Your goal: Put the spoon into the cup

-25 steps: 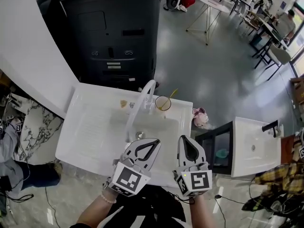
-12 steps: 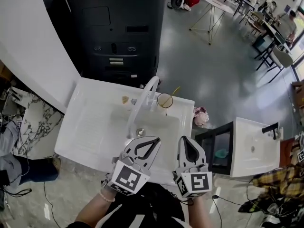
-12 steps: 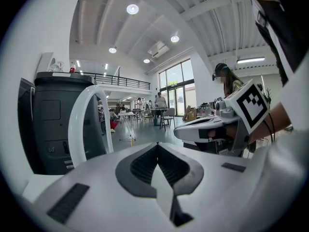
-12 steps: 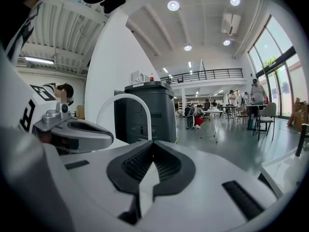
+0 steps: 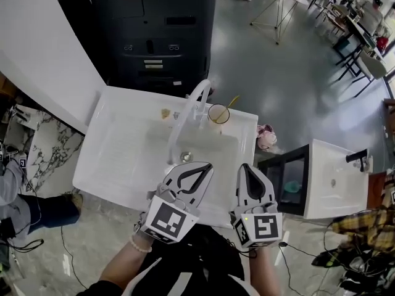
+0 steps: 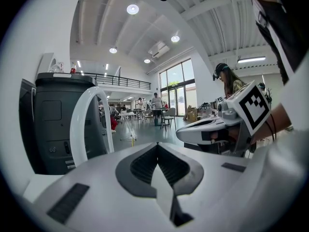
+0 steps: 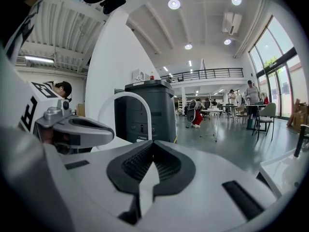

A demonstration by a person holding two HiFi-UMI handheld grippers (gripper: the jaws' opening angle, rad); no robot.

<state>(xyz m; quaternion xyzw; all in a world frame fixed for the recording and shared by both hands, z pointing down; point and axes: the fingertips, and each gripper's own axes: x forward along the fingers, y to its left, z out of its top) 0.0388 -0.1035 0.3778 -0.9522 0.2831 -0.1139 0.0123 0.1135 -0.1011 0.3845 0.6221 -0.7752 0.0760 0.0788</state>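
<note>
A clear cup (image 5: 218, 113) stands on the back right rim of the white sink (image 5: 117, 165), beside the faucet. A thin yellow spoon handle (image 5: 232, 102) leans out over the cup's rim. My left gripper (image 5: 207, 166) (image 6: 157, 145) hovers over the sink's front edge, shut and empty. My right gripper (image 5: 245, 167) (image 7: 152, 143) is beside it to the right, also shut with nothing in it. Both are well short of the cup. Neither gripper view shows the cup clearly.
A white arched faucet (image 5: 190, 113) (image 6: 90, 120) (image 7: 126, 99) rises between the grippers and the cup. A drain (image 5: 186, 157) and a small brown scrap (image 5: 165, 113) lie in the sink. A dark cabinet (image 5: 154, 36) stands behind, and a second sink (image 5: 336, 187) at right.
The head view has shifted slightly, so the sink and cup sit a little higher in the picture. Both grippers stay shut at the sink's front edge.
</note>
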